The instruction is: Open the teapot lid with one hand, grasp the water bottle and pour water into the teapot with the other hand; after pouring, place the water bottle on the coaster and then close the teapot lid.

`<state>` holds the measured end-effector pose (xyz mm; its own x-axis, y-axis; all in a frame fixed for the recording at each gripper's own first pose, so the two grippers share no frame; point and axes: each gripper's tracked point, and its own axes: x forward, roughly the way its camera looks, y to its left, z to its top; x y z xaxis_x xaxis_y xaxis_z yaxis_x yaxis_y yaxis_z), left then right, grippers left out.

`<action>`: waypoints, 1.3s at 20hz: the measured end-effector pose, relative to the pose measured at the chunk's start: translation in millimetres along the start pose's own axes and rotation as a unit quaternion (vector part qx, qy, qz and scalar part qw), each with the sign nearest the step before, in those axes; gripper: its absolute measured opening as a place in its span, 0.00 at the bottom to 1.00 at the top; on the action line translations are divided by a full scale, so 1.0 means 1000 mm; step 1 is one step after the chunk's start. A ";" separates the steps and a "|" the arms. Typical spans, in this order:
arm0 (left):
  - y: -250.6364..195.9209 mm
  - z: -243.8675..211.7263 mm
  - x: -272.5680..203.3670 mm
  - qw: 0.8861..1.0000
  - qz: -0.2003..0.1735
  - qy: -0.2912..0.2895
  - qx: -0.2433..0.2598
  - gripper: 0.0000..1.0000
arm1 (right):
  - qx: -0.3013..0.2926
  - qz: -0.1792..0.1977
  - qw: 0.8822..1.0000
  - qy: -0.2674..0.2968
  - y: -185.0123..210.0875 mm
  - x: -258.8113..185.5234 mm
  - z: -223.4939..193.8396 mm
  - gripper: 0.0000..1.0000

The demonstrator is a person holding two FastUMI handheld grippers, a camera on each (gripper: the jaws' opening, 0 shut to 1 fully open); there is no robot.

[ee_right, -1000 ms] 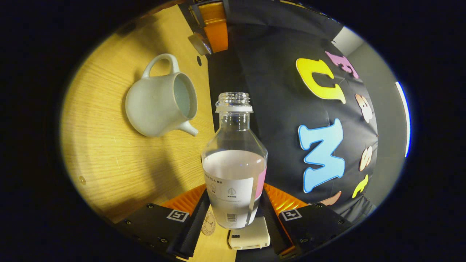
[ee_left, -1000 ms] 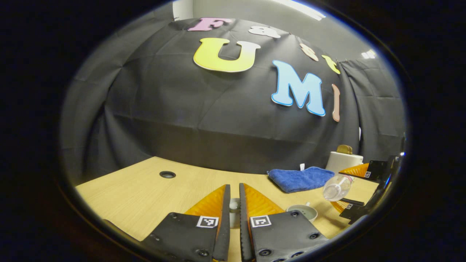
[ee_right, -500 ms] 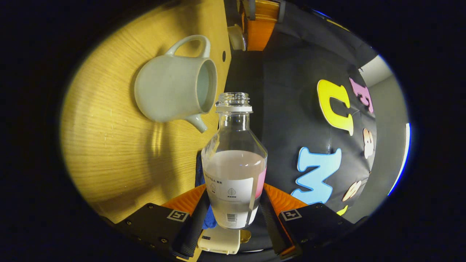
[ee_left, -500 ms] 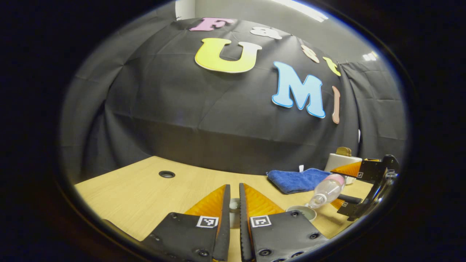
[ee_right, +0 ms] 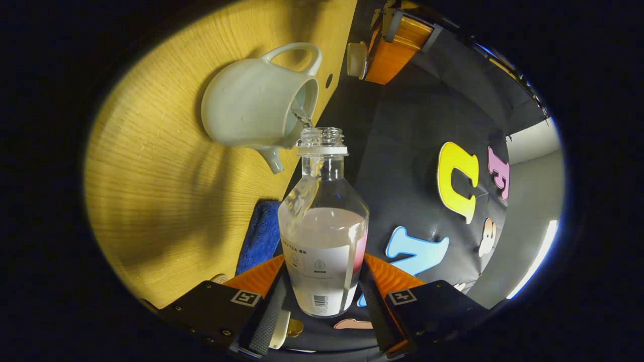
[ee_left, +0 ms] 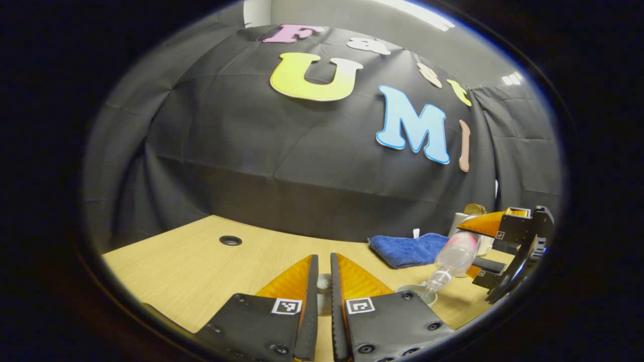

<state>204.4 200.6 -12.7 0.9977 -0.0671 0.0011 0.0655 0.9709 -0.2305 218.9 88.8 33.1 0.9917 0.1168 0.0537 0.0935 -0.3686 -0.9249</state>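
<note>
My right gripper is shut on a clear water bottle, uncapped and partly full. The bottle is tipped mouth-down over the open white teapot, and a thin stream of water runs from its mouth into the opening. In the left gripper view the tilted bottle hangs above the teapot's rim, held by the right gripper. My left gripper is shut on the white teapot lid, held off to the side. The right gripper view shows that lid in the left gripper.
A folded blue cloth lies behind the teapot on the wooden table. A white box with a brown top stands at the back right. A round cable hole sits at the table's far left.
The right gripper has tipped the bottle further and brought its mouth over the teapot opening; water now flows. The left gripper with the lid has stayed put.
</note>
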 end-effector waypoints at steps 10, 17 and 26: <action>0.000 -0.001 0.001 1.000 -0.001 0.002 0.001 0.20 | -0.073 -0.030 0.997 -0.015 -0.023 0.005 0.004 0.76; 0.000 0.000 0.000 1.000 -0.001 0.001 -0.001 0.20 | -0.121 -0.045 0.991 -0.033 -0.035 0.009 0.008 0.76; 0.003 0.000 -0.001 1.000 -0.001 -0.002 -0.019 0.20 | -0.162 -0.056 0.984 -0.046 -0.045 0.011 0.013 0.76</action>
<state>203.6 203.2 -12.9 0.9977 -0.0678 0.0050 0.0667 0.9612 -0.2677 224.2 118.1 70.3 0.9629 0.2508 0.0996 0.2390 -0.6214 -0.7462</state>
